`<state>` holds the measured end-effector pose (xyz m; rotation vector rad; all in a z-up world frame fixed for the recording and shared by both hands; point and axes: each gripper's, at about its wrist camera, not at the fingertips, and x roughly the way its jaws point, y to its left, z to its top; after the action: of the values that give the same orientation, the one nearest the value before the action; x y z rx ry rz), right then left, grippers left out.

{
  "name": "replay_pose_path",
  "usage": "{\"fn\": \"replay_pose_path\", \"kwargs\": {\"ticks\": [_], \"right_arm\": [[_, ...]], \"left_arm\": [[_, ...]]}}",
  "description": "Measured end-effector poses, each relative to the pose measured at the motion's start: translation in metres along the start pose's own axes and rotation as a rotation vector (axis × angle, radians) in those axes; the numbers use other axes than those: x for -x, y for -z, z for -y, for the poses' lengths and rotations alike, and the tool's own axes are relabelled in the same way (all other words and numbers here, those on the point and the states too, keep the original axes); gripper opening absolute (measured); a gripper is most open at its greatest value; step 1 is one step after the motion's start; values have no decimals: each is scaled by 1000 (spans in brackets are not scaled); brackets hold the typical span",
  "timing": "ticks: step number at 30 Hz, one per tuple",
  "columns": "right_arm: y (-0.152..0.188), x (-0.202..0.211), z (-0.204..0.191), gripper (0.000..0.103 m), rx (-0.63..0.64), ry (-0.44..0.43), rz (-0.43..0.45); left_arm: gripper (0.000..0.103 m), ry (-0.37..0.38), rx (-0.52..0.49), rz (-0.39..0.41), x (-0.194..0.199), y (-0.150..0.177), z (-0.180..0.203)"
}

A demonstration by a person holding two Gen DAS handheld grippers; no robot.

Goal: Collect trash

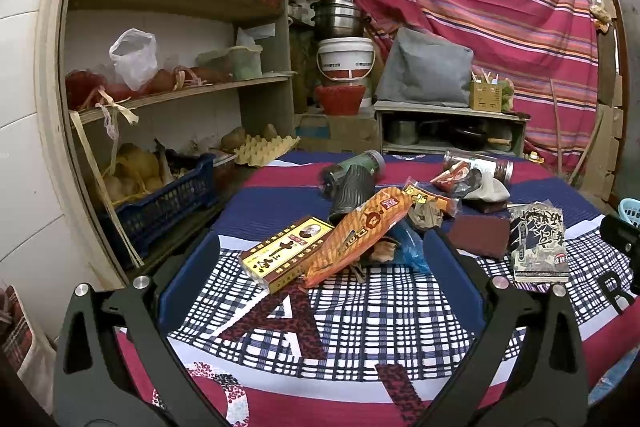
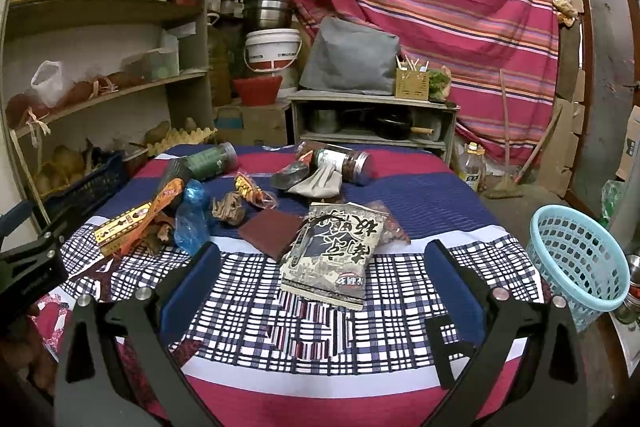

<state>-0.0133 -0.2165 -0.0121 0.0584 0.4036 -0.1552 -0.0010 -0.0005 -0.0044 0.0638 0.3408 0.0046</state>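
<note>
1. My left gripper (image 1: pixel 320 259) hangs above the patterned tablecloth (image 1: pixel 360 327), jaws spread wide and empty, angled down at the yellow box (image 1: pixel 280 257) and the orange wrapper (image 1: pixel 360 233) that leans across it.
2. My right gripper (image 2: pixel 322 267) is likewise wide apart, holding nothing; the black-and-white snack bag (image 2: pixel 336 251) lies flat between its fingertips (the likely first pick, I judge).
3. The remaining trash sits farther back: a blue plastic scrap (image 2: pixel 190 215), a maroon card (image 2: pixel 270 231), a green-label jar (image 2: pixel 210 159) and a second jar (image 2: pixel 344 163), both on their sides.
4. The pale blue basket (image 2: pixel 580 259) stands off the cloth's right edge, presumably the receptacle, nearest my right side.
</note>
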Motion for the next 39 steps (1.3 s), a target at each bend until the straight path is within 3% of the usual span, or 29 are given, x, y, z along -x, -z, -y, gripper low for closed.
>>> {"fn": "replay_pose_path", "kwargs": {"ticks": [4, 6, 19, 27, 33, 39], "right_arm": [[0, 2, -2, 99, -34, -25, 14], [-1, 6, -3, 99, -56, -35, 62], [0, 2, -9, 99, -35, -40, -28], [0, 3, -11, 99, 4, -22, 24], [0, -6, 2, 99, -47, -23, -85], [-3, -17, 21, 99, -76, 7, -88]], "left_arm": [[98, -1, 2, 1, 0, 0, 0], [98, 0, 6, 2, -1, -1, 0], [98, -8, 15, 18, -1, 0, 0], [98, 0, 27, -21, -3, 0, 1], [98, 7, 53, 9, -4, -1, -2], [98, 14, 81, -10, -10, -1, -6]]}}
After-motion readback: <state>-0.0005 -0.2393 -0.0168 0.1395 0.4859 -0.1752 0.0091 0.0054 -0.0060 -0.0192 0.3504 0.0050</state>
